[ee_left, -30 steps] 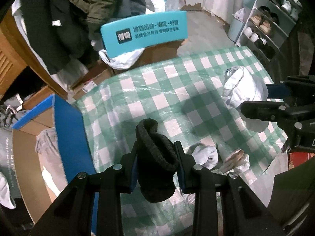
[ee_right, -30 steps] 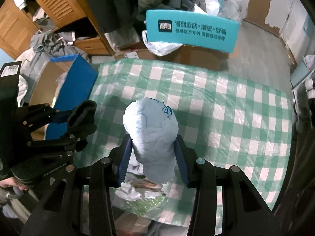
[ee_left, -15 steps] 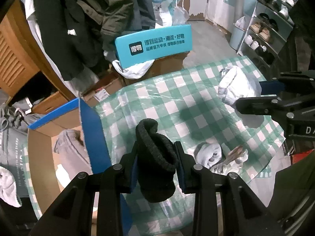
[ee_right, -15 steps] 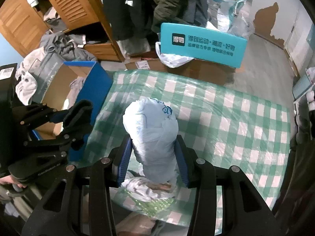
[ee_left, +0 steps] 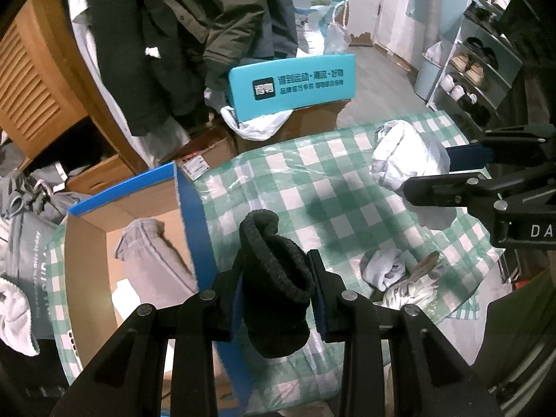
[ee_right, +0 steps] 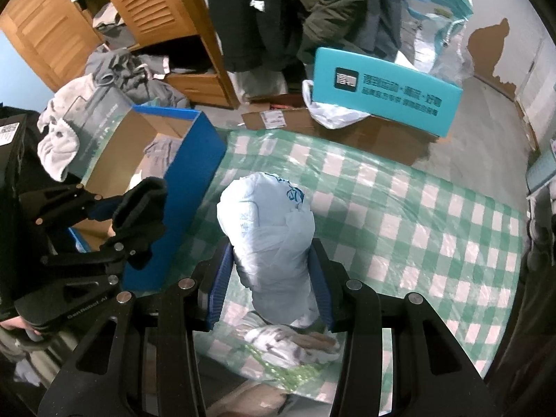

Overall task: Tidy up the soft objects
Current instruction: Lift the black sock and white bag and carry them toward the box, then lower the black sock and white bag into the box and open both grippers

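My left gripper point(ee_left: 276, 288) is shut on a dark knitted sock point(ee_left: 274, 278), held above the green checked tablecloth point(ee_left: 333, 187) near the blue wall of an open cardboard box point(ee_left: 189, 215). Grey folded clothes point(ee_left: 149, 253) lie inside that box. My right gripper point(ee_right: 274, 278) is shut on a white plastic bag bundle point(ee_right: 271, 229), raised over the cloth. From the right wrist view the left gripper point(ee_right: 135, 222) with the sock point(ee_right: 139, 212) hangs over the box point(ee_right: 187, 166). The left wrist view shows the bag point(ee_left: 403, 160) at the right.
A small heap of pale soft items point(ee_left: 392, 274) lies at the cloth's near edge. A teal sign point(ee_left: 292, 87) leans on cardboard boxes behind. Dark coats point(ee_left: 194, 34) hang by a wooden cupboard point(ee_left: 38, 80). A shoe rack point(ee_left: 476, 73) stands at the right. Grey clothes point(ee_right: 114, 80) pile beside the box.
Both grippers have risen and drifted left with their loads; the box and its grey clothes have come into fuller view. The grips are unchanged.
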The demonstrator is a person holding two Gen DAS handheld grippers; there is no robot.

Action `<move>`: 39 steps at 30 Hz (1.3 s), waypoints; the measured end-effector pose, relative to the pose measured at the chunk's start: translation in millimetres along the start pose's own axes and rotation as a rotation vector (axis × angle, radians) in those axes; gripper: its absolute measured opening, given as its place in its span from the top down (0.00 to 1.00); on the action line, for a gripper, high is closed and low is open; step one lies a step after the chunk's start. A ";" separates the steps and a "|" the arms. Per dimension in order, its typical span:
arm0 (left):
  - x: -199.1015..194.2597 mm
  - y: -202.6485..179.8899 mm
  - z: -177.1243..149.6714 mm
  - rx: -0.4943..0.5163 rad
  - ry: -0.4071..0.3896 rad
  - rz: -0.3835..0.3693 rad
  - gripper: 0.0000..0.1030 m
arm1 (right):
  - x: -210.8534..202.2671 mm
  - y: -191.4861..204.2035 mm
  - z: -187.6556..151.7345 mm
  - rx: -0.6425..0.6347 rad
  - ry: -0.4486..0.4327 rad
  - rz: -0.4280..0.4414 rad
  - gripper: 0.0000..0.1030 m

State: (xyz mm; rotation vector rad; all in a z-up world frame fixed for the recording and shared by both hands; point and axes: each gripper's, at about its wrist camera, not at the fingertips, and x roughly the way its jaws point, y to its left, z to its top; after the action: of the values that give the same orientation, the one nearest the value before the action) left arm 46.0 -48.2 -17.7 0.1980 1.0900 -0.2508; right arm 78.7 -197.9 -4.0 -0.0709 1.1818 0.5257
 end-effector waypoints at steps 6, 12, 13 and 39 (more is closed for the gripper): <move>-4.9 14.6 -5.1 -0.015 -0.007 0.021 0.68 | 6.0 18.8 7.8 -0.025 0.005 0.022 0.58; -9.6 32.6 -12.0 -0.045 -0.014 0.023 0.68 | 13.7 40.4 16.0 -0.056 0.014 0.043 0.58; -9.7 34.8 -12.8 -0.048 -0.015 0.023 0.68 | 14.8 43.9 17.5 -0.062 0.015 0.047 0.58; -5.7 122.7 -56.1 -0.192 0.015 0.075 0.68 | 52.0 141.5 55.8 -0.167 0.049 0.127 0.58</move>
State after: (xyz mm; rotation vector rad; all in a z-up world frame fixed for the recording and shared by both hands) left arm 32.4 85.2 -33.6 0.0689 1.1117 -0.0769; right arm 80.7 -37.2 2.1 -0.1535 1.1938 0.7377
